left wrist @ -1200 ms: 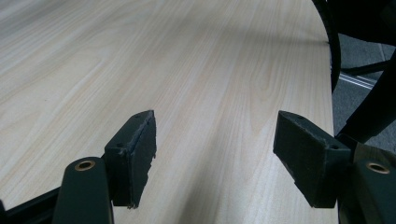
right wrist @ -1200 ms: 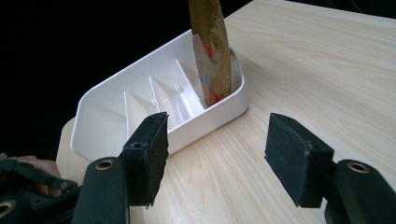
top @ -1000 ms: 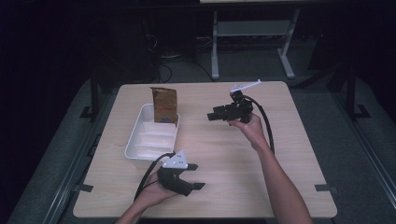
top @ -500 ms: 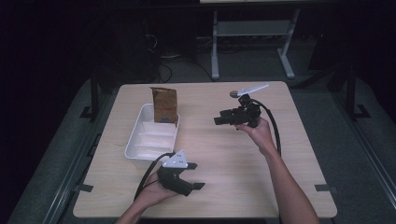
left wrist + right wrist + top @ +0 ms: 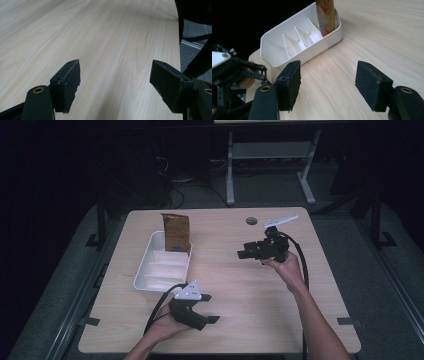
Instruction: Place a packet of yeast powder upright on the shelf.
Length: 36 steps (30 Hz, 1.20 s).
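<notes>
A brown paper packet (image 5: 176, 233) (image 5: 325, 15) stands upright in the far compartment of a white divided tray (image 5: 150, 281) (image 5: 273, 42) on the left half of the table. My right gripper (image 5: 245, 253) (image 5: 328, 83) is held above the table's right half, jaws pointing left toward the tray, open with nothing between them. My left gripper (image 5: 210, 308) (image 5: 115, 86) rests low near the front edge, just in front of the tray, jaws open and empty over bare wood.
The light wooden table (image 5: 235, 295) has a small round hole (image 5: 251, 221) near its far edge. A metal stand (image 5: 270, 155) and cables lie on the dark floor beyond. In the right gripper view, the left hand and its gripper (image 5: 229, 72) sit at the left.
My right gripper has drifted right and slightly toward me, still open. The left gripper, tray and packet have not moved.
</notes>
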### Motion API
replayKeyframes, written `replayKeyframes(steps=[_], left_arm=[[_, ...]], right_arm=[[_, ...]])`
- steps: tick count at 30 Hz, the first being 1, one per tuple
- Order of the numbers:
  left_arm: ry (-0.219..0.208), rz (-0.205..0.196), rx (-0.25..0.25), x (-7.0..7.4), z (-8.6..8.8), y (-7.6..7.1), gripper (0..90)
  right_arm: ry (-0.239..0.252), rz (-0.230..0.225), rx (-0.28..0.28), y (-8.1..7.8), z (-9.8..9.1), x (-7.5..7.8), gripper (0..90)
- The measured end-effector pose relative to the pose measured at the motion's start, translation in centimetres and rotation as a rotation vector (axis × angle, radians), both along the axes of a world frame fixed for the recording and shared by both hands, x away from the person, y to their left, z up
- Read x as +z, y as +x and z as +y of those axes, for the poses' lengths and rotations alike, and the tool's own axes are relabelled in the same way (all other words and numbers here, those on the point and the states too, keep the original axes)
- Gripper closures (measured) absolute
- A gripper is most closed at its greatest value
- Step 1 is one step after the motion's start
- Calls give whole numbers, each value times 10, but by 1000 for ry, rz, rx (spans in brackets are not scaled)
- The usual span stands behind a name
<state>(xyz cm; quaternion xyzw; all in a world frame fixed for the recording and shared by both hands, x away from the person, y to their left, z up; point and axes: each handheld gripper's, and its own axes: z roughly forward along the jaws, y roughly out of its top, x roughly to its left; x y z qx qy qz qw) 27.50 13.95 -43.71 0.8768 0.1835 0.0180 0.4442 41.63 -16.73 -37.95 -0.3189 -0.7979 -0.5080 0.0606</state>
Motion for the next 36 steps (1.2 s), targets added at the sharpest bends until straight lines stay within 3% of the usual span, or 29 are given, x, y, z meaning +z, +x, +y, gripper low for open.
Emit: replayKeyframes(steps=[6,25,36], left_arm=[[-3,-6,3,0,1,0,241],[5,5,-2,-1,1,1,242],[2,9,-5,-1,1,0,241]], right_arm=[[-1,25,-3,-4,-8,-5,348],[-3,2,-24,-29,-29,-6,335],[-8,15,-43,-45,-47,-12,331]])
